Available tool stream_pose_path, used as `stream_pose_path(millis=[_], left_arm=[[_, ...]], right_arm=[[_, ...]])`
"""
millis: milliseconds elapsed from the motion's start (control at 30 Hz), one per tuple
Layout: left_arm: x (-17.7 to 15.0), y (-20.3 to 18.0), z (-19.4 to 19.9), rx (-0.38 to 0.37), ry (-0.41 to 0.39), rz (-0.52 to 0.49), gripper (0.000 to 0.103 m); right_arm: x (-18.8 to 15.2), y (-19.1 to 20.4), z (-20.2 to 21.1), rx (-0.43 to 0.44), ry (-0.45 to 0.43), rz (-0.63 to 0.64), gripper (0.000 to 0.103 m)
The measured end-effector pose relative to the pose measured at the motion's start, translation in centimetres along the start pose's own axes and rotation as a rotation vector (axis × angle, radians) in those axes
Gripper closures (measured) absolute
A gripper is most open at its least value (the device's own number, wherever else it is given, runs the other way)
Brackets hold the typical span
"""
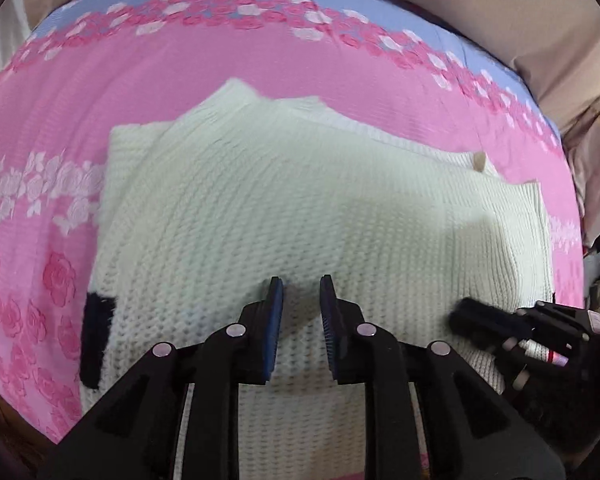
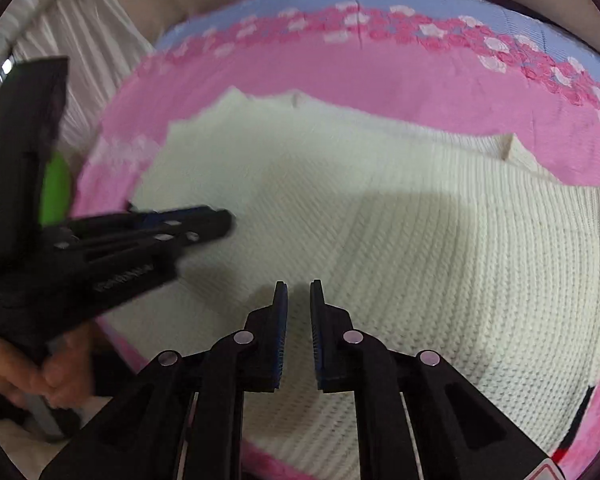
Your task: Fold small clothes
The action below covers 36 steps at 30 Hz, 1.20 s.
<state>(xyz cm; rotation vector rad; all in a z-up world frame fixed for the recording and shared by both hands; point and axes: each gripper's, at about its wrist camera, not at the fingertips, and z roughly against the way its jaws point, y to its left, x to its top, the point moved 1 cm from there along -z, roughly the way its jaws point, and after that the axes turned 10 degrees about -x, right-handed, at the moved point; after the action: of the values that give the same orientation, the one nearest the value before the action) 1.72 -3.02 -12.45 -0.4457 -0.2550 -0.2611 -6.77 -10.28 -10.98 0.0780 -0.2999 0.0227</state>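
The white sweater (image 1: 300, 208) is spread flat on the pink sheet (image 1: 60, 120). Both the left gripper (image 1: 301, 292) and right gripper (image 2: 299, 296) are held just above it, slightly apart, empty.

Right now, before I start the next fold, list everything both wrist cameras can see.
knit sweater: one, cream white, lying partly folded on the bedsheet, under both claws.
black trim: one patch, at the sweater's edge.
bedsheet: one, pink with roses and a blue band, covering the bed.
curtain: one, white, pleated, beyond the bed.
left claw: black, blue pads, open above the sweater.
right claw: same, open.
hand: one, gripping the left claw's handle.
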Motion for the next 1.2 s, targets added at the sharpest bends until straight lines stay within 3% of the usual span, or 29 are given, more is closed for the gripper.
stream_pose_path(millis=[133,200,233,267,333,433,467,500,567,600,667,733,767,800,933,1133,1200], left_arm=[[-0.4,3.5,0.6,0.002,-0.01,0.1,0.084],[-0.5,3.5,0.8,-0.004,-0.016,0.102,0.084],[-0.4,3.2,0.8,0.014,-0.014,0.082,0.084],[-0.3,2.8,0.8,0.035,-0.011,0.066,0.084],[-0.3,1.9,1.0,0.057,-0.004,0.044,0.084],[-0.3,1.4,0.9,0.072,0.0,0.027,0.084],[-0.3,1.4,0.9,0.075,0.002,0.027,0.084],[-0.3,1.4,0.9,0.075,0.002,0.027,0.084],[-0.3,1.4,0.8,0.076,0.001,0.027,0.084],[-0.4,1.4,0.8,0.077,0.001,0.026,0.084],[-0.5,1.5,0.9,0.079,0.002,0.024,0.084],[-0.5,1.5,0.8,0.082,0.002,0.021,0.083],[-0.4,1.4,0.7,0.083,0.001,0.023,0.083],[-0.3,1.4,0.5,0.083,0.001,0.022,0.083],[-0.4,1.4,0.4,0.083,-0.005,0.019,0.083],[-0.5,1.6,0.7,0.07,-0.013,0.038,0.083],[-0.4,2.2,2.7,0.011,-0.063,0.097,0.083]], right_arm=[[-3.5,-9.5,1.8,-0.09,0.001,-0.271,0.101],[-6.3,-15.0,2.8,-0.181,0.015,-0.422,0.099],[-7.3,-17.1,2.7,-0.234,0.039,-0.458,0.103],[-8.4,-18.9,2.6,-0.229,0.052,-0.489,0.103],[-8.6,-19.5,3.4,-0.181,0.038,-0.531,0.103],[-6.2,-16.8,5.8,-0.233,-0.057,-0.446,0.095],[-4.8,-16.1,6.4,-0.242,-0.094,-0.429,0.083],[-3.8,-15.7,6.6,-0.252,-0.12,-0.424,0.057],[-2.1,-16.1,6.3,-0.305,-0.177,-0.423,0.039],[-1.4,-16.6,5.5,-0.34,-0.175,-0.421,0.039],[-0.4,-17.8,3.2,-0.328,-0.12,-0.445,0.043],[0.0,-18.7,1.8,-0.283,-0.095,-0.477,0.07],[0.1,-18.9,1.5,-0.268,-0.093,-0.483,0.092],[0.0,-19.1,1.6,-0.263,-0.102,-0.497,0.096],[-0.3,-20.4,2.9,-0.278,-0.169,-0.572,0.096],[0.4,-20.1,0.5,-0.331,-0.106,-0.495,0.096],[0.7,-19.9,1.8,-0.328,-0.112,-0.51,0.093]])
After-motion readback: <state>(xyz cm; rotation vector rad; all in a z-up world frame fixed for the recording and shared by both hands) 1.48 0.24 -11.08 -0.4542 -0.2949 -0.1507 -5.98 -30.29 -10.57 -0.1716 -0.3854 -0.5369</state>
